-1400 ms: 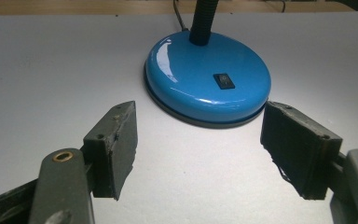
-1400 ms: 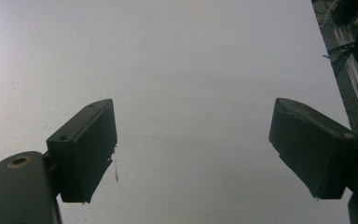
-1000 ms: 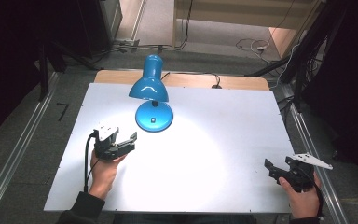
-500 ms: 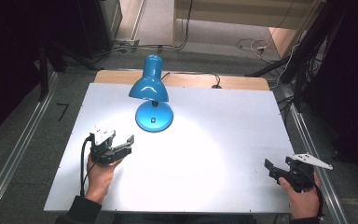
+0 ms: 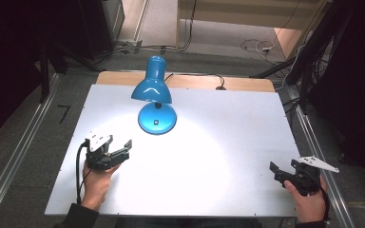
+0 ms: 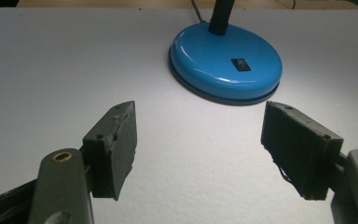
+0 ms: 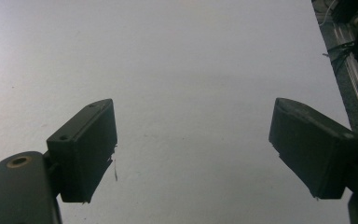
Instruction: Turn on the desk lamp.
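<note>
White table sits in a pretty dark room, with a wooden strip along its far edge. Grey floor beyond the table has cables lying around, metal rails run beside it, and a bright pool of light falls on its middle.

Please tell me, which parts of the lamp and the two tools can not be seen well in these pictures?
- Lamp bulb: high view, hidden inside the shade, which faces down.
- Lamp neck and shade: left gripper view, cut off by the top edge above the base.
- Switch marking: too small to read.
- Right gripper fingers: high view, small and dark, outline unclear.
</note>
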Available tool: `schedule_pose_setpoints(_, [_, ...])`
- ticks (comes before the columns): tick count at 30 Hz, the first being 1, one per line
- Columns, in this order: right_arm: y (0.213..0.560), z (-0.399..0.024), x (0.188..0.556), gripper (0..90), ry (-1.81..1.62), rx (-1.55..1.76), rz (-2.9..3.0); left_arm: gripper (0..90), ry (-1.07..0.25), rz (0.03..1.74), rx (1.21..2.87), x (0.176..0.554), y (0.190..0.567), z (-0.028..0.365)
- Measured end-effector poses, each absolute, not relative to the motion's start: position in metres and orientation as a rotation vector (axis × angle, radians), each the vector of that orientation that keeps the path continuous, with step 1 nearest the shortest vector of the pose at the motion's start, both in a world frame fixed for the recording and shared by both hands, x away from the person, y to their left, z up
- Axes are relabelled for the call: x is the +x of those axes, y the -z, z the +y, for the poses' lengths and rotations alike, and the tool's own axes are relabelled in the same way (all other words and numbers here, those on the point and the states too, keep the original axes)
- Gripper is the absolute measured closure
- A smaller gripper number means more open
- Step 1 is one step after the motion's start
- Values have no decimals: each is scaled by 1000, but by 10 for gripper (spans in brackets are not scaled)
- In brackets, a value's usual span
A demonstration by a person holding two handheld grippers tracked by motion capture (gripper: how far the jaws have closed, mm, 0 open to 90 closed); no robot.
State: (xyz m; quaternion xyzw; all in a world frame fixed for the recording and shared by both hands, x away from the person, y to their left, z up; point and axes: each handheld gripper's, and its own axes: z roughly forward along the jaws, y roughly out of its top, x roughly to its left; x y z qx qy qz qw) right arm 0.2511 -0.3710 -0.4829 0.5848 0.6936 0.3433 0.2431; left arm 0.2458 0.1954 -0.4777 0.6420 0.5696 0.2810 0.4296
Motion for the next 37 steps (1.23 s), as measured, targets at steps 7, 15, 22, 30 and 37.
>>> schedule_pose_setpoints(7, [483,-371,251,138,-937,1598,1894,271,-710,1428,1598,239,477,201])
schedule_pose_setpoints(15, [483,-371,251,138,-935,1601,1893,271,-732,1435,1606,232,478,206])
schedule_pose_setpoints(22, [483,-372,251,138,-933,1601,1890,262,-741,1447,1597,225,478,213])
schedule_pose_setpoints(30, [483,-373,251,138,-928,1607,1886,262,-748,1473,1581,215,480,227])
schedule_pose_setpoints(37, [484,-377,251,137,-923,1612,1877,170,-744,1520,1576,205,484,239])
